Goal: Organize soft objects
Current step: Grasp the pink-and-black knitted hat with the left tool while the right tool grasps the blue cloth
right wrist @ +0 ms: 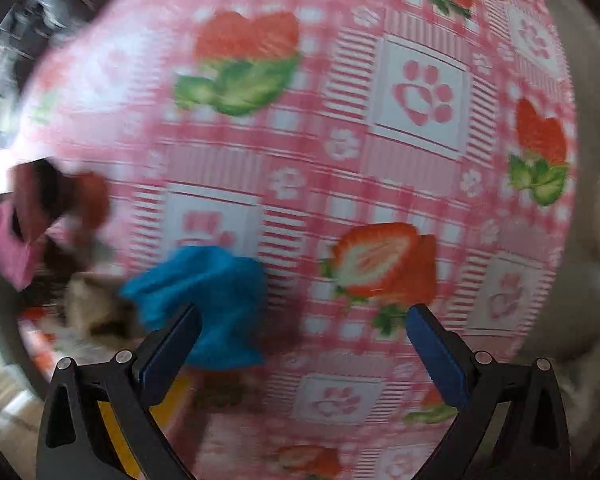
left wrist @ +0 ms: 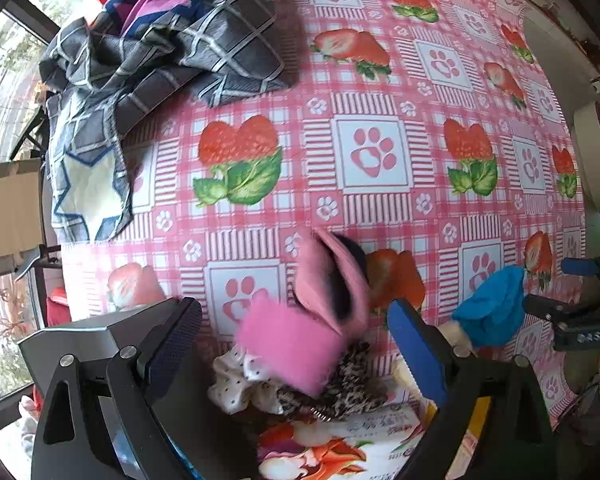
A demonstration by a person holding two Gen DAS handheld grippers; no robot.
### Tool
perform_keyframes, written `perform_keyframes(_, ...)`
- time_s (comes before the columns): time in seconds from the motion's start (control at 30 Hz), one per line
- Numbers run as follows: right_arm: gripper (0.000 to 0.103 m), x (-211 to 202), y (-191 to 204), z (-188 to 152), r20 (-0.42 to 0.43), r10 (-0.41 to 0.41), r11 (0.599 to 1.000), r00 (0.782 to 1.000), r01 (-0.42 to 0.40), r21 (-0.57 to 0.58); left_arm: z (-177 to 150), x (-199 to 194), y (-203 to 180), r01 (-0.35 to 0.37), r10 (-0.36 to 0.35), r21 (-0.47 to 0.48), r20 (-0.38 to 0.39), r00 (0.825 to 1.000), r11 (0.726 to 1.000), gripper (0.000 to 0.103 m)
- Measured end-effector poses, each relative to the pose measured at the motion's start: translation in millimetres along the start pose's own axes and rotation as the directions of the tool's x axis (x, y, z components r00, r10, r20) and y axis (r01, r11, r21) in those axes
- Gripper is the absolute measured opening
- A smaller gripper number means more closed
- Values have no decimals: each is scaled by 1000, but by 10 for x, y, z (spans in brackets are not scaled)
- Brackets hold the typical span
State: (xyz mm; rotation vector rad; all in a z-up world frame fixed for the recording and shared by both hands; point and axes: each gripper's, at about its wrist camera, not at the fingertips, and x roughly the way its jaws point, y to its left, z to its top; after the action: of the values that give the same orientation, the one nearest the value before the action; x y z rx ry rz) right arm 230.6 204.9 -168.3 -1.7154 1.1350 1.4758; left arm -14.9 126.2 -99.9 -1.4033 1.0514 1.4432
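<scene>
My left gripper (left wrist: pixel 296 332) is open above a floral-printed box (left wrist: pixel 360 444) at the table's near edge. A pink fluffy slipper (left wrist: pixel 304 320), motion-blurred, sits between its fingers without being clamped, over a white dotted cloth (left wrist: pixel 240 380) and a leopard-print cloth (left wrist: pixel 352 388) in the box. A blue soft item (left wrist: pixel 492 308) with a beige part hangs at the box's right side, beside my right gripper (left wrist: pixel 556 300). In the blurred right wrist view my right gripper (right wrist: pixel 304 348) is open, the blue item (right wrist: pixel 208 300) is at its left finger, and the pink slipper (right wrist: pixel 12 248) is far left.
A pink strawberry-and-paw tablecloth (left wrist: pixel 372 152) covers the table. A crumpled grey plaid cloth (left wrist: pixel 160 52) lies at the far left corner. A cardboard box (left wrist: pixel 12 208) stands past the left edge by a window. Pale cushions (right wrist: pixel 596 280) lie beyond the right edge.
</scene>
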Motion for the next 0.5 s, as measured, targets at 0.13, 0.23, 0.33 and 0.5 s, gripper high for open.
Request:
perform_keyframes(0.13,103,6,171,-54,-6,83,995,997,-83,-63,-133,3,39,-8,8,-3,-25,1000,1000,96)
perform_keyframes(0.23,103,172,386,-106,-30,73,990,997,-76,-122,-138,81,11,-17,17,-8,-36,999,1000,96)
perform_keyframes(0.33,103,372,587,-139,-48,7,987,999,-14,-160,-79,170,-11,-23,22,-22,-42,999,999,96)
perform_keyframes(0.5,103,584,379,-278,-23,-124,983,992,119,-137,76,321,70,-52,49,-56,-43,998,997,96)
